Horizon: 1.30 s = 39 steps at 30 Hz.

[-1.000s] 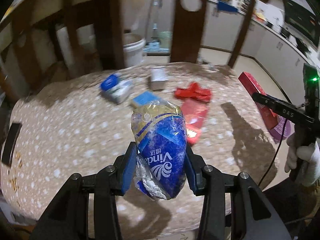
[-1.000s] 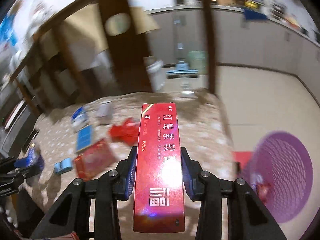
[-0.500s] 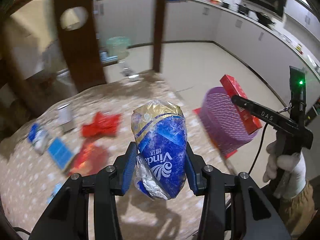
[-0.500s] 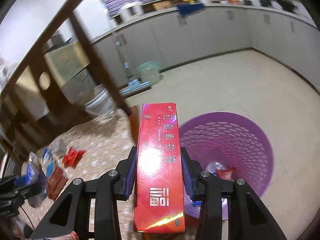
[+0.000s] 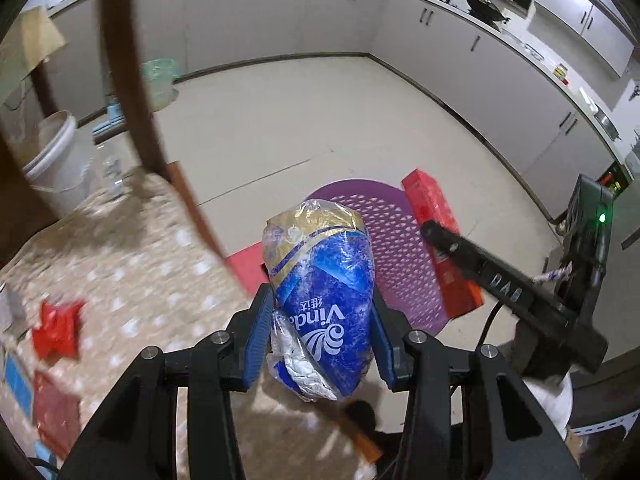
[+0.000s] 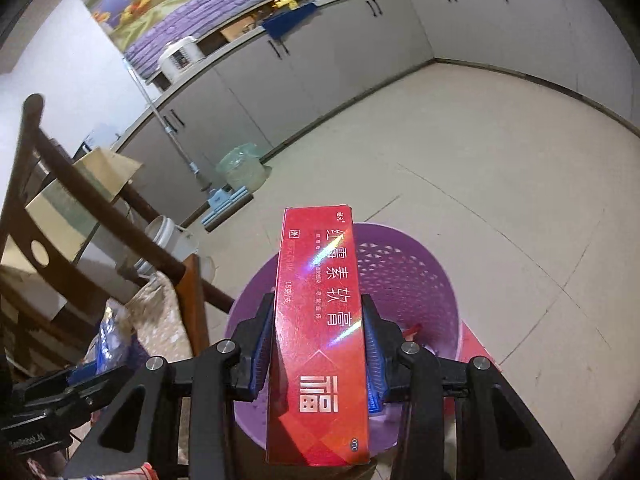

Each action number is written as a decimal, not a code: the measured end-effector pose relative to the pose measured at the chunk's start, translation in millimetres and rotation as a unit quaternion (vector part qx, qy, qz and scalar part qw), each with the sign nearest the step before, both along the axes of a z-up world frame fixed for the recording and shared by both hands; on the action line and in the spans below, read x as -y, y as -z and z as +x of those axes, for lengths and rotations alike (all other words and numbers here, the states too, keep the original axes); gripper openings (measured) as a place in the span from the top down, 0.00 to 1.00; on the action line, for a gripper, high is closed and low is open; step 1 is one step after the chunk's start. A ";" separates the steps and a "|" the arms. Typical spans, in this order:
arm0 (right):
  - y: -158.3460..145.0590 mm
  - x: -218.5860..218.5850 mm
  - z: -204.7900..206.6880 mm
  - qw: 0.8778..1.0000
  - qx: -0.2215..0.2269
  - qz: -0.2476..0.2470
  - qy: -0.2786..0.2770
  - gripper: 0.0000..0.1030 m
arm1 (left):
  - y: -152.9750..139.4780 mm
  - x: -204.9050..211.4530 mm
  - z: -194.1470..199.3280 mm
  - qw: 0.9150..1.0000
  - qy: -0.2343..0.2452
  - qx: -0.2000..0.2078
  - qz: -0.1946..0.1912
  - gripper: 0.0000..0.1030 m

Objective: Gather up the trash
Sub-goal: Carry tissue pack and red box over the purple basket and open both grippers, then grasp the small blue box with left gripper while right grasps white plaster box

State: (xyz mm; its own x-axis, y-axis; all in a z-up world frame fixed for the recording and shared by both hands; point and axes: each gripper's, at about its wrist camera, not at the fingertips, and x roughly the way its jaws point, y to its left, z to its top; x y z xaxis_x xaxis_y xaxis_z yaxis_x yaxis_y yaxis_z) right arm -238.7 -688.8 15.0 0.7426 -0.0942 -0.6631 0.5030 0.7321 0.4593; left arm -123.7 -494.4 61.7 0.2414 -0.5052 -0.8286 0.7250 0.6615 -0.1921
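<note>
My left gripper point(image 5: 322, 334) is shut on a crumpled blue and gold Vinda tissue pack point(image 5: 322, 280), held in the air at the table's right edge. A purple mesh trash basket point(image 5: 394, 236) stands on the floor just beyond it. My right gripper point(image 6: 318, 360) is shut on a long red box point(image 6: 320, 336) and holds it directly over the basket point(image 6: 412, 280). The red box also shows in the left wrist view point(image 5: 438, 236), above the basket's right side. The blue pack shows at the left of the right wrist view point(image 6: 112, 340).
The spotted tablecloth point(image 5: 132, 268) carries red wrappers point(image 5: 58, 330) and a blue packet point(image 5: 16, 384) at the left. A dark wooden chair point(image 6: 100, 208) stands by the table. A white bucket point(image 5: 56, 160) and a green bin point(image 6: 242, 170) stand on the tiled floor.
Both grippers have swung right, from over the table toward the purple basket, each keeping its load. The red box now hangs over the basket's opening.
</note>
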 end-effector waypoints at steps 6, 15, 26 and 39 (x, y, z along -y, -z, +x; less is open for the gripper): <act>8.1 16.3 3.4 1.000 -0.012 0.012 0.026 0.40 | 0.2 28.9 3.9 1.000 0.016 0.009 -0.001 0.44; 2.5 3.8 14.3 1.000 -0.010 -0.004 0.019 0.36 | -6.2 -6.6 -10.1 0.999 -0.011 0.040 0.000 0.29; -13.8 -61.9 33.1 0.995 0.019 -0.088 -0.037 0.25 | -7.3 -113.9 -32.2 0.992 -0.085 0.082 0.045 0.21; -13.3 -164.9 63.1 0.978 0.004 -0.151 -0.143 0.24 | 1.9 -349.8 69.5 0.932 -0.359 0.014 0.048 0.21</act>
State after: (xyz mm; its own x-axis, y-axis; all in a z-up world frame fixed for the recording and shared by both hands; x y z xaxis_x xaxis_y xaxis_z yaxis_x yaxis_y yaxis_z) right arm -175.6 -523.9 28.3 0.7719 -0.0725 -0.6316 0.2545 0.9456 0.2025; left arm -54.2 -144.6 59.8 0.5112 -0.1283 -0.8499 0.0918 0.9913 -0.0944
